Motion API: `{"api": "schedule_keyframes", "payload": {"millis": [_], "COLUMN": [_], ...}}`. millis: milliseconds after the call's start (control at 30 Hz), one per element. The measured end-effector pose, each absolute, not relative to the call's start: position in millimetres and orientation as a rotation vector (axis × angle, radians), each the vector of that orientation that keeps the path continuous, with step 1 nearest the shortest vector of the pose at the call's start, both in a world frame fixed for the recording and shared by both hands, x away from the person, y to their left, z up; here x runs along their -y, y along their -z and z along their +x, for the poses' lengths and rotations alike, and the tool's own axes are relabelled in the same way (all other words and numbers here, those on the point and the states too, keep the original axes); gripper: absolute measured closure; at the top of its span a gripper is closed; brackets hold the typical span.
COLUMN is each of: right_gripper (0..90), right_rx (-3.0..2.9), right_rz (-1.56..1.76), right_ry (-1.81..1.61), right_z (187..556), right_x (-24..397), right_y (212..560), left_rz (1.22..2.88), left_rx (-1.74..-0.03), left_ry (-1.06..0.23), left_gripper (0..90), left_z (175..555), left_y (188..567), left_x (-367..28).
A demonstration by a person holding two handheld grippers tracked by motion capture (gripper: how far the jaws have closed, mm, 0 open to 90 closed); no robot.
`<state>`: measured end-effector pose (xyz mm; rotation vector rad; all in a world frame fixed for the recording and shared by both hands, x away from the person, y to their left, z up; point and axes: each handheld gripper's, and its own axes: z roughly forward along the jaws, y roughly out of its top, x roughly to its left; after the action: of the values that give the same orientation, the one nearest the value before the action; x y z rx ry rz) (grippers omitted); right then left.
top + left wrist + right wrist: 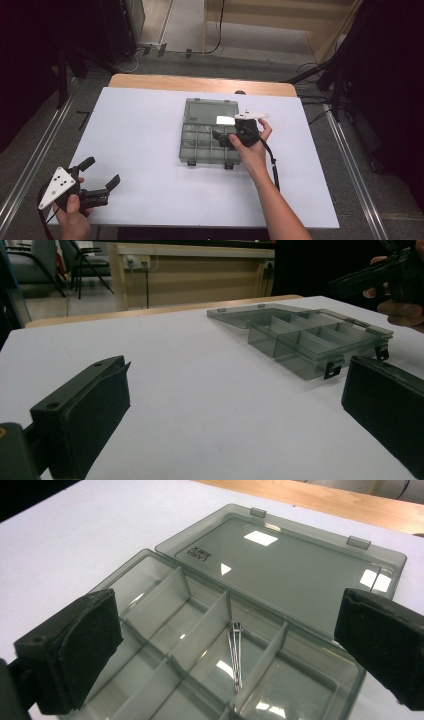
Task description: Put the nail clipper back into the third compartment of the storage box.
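Observation:
A smoky grey compartment box (200, 150) lies on the white table (145, 130), its lid folded flat toward the far side. My right gripper (222, 138) hovers over the box's right half with the jaws wide apart. In the right gripper view the gripper (230, 610) holds nothing, and a thin metal pin (236, 655) lies in a middle compartment of the box (300, 575) below it. My left gripper (105, 170) rests open near the table's front left corner. Its own view has the left gripper (235, 385) empty, facing the box (310, 340) and the right gripper (370, 275).
A wooden strip (200, 82) runs along the table's far edge. Dark stands and cables flank the table on both sides, over grey floor. Chairs and a wooden counter (190, 270) stand beyond the table in the left gripper view.

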<state>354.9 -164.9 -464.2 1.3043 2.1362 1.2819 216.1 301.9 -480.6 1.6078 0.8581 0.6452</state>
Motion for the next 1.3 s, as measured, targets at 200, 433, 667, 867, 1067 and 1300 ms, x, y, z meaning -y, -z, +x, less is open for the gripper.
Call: {"api": "schedule_keyframes", "payload": {"millis": [200,433,667,867,1067,1300], "right_gripper": [0.0,0.0,0.0,0.0,0.0,0.0], "right_rx": [-2.097,-2.066,-2.062,-2.053,-2.048,-2.028], "right_rz": [1.313,1.325,1.307,1.307,1.321,1.338], "right_ry": [-1.284,-1.311,-1.324,-1.335,-1.329,-1.324], "right_z": [345.7,330.7,317.0,305.9,293.5,279.6], "right_x": [174.4,186.3,192.9,200.2,209.0,225.1], "right_y": [463.6,462.6,463.5,465.8,472.0,475.7], "left_rz": [1.610,1.612,1.610,1.616,1.616,1.625], "left_rx": [-0.857,-0.856,-0.856,-0.854,-0.848,-0.849], "left_ry": [-0.646,-0.646,-0.647,-0.646,-0.643,-0.645], "left_gripper": [0.0,0.0,0.0,0.0,0.0,0.0], "left_z": [216.1,216.0,215.5,215.6,216.0,215.5], "left_y": [480.6,480.8,480.6,480.9,481.6,483.1], "left_x": [-301.7,-301.4,-301.2,-300.4,-299.9,-297.5]}}
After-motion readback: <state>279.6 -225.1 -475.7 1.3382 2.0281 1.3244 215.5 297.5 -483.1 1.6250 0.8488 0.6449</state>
